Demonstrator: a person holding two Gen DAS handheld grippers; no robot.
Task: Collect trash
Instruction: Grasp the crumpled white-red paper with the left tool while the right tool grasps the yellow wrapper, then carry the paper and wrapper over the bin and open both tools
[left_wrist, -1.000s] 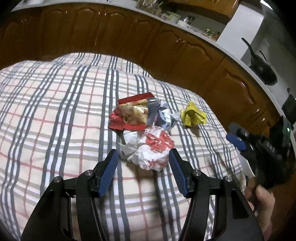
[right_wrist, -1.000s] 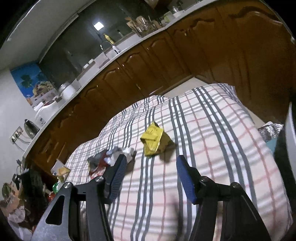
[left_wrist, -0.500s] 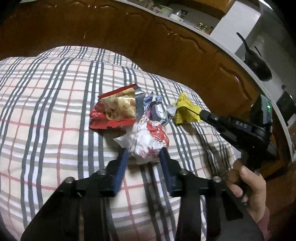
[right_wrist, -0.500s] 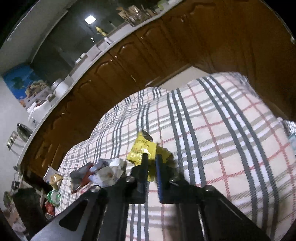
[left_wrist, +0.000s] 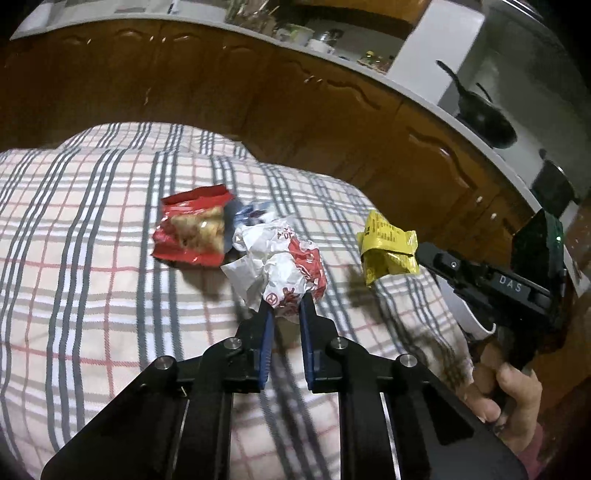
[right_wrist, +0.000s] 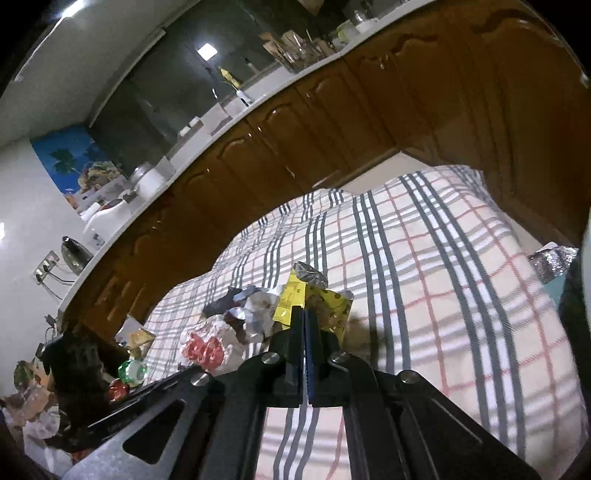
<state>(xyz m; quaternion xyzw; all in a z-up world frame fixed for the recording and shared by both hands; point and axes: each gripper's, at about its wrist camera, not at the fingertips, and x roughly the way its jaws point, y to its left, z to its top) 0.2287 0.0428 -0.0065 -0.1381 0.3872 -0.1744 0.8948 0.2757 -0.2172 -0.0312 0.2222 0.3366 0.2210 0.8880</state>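
My left gripper (left_wrist: 286, 301) is shut on a crumpled white-and-red paper wrapper (left_wrist: 284, 264) and holds it just above the plaid cloth (left_wrist: 92, 258). My right gripper (right_wrist: 303, 314) is shut on a crumpled yellow wrapper (right_wrist: 327, 304), lifted off the cloth; the yellow wrapper (left_wrist: 386, 247) also shows in the left wrist view, at the tip of the right gripper. A red snack bag (left_wrist: 192, 230) and a small blue-and-white wrapper (left_wrist: 247, 216) lie on the cloth behind the white wrapper (right_wrist: 207, 345).
Wooden cabinets (left_wrist: 295, 107) with a cluttered countertop run behind the table. A white container rim (left_wrist: 469, 317) sits off the table's right edge. A silver foil piece (right_wrist: 552, 260) lies by the right edge. Bottles and clutter (right_wrist: 129, 371) stand at the far left.
Both grippers have closed and lifted: the left on the white-and-red wrapper, the right on the yellow wrapper, now raised off the cloth.
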